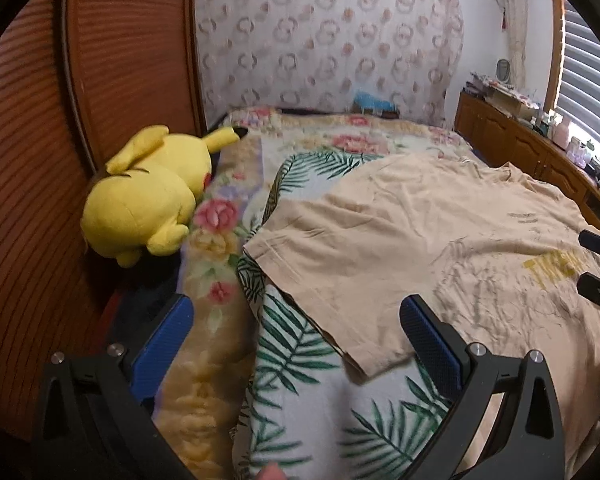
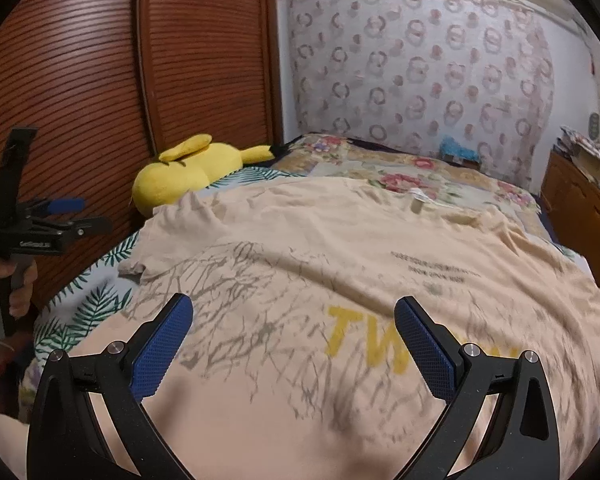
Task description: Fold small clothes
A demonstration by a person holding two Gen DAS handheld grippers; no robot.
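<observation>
Blue pads of left gripper (image 1: 296, 328) spread wide, nothing held, hovering over sleeve hem (image 1: 364, 360) of shirt (image 1: 400, 240). Right gripper (image 2: 294, 332) likewise spread, empty, above print. Shirt laid flat on bed (image 1: 300, 400), wrinkled. Sleeve best pinched at hem, folded inward, creases smoothed. Bed soft, uneven; plush (image 1: 148, 196) beside wardrobe (image 1: 132, 60); dresser (image 1: 520, 140) near.

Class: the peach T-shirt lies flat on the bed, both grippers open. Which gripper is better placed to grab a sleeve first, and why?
Left. The left gripper hovers over the peach cotton T-shirt at its sleeve hem, while the right gripper faces the printed middle, away from any edge.
</observation>
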